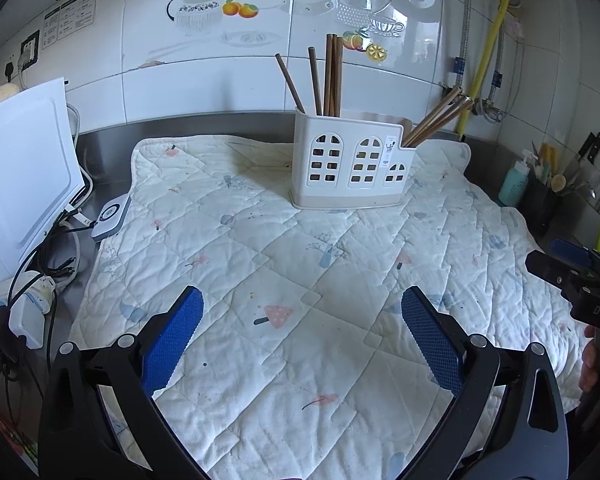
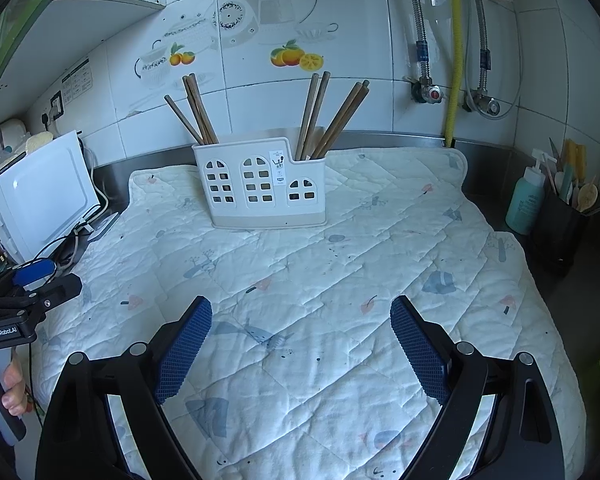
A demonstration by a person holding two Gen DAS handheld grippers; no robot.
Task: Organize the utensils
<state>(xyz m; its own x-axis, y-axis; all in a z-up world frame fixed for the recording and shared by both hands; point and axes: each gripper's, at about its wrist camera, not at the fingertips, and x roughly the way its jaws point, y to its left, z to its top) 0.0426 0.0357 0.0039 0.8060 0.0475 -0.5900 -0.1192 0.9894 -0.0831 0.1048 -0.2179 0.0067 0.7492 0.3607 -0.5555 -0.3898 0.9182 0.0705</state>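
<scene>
Standing toward the back of a quilted white mat (image 2: 320, 280), a white utensil holder (image 2: 260, 188) with window-shaped cutouts keeps brown chopsticks in two bunches: one bunch (image 2: 194, 110) in its tall left compartment, the other (image 2: 332, 116) leaning rightward out of its lower right compartment. A small printed label on the holder's front is too small to read. The left tool (image 1: 302, 300) hovers low over the near part of the mat, its blue-padded fingers spread wide apart and holding nothing; seen from the right wrist camera, its body carries the words "GenRobot.AI". The right tool (image 2: 301, 308) hangs likewise over the near mat, fingers apart and empty, and the letters "DAS" show on its housing in the left wrist view. Between both tools and the holder the mat lies bare. The mat covers most of a steel desk (image 2: 500, 152), whose rim shows along the tiled wall. A white appliance (image 1: 24, 168) and cables crowd the left edge; a teal pump bottle (image 2: 526, 200) and a black utensil pot (image 2: 556, 224) stand at the right edge.
</scene>
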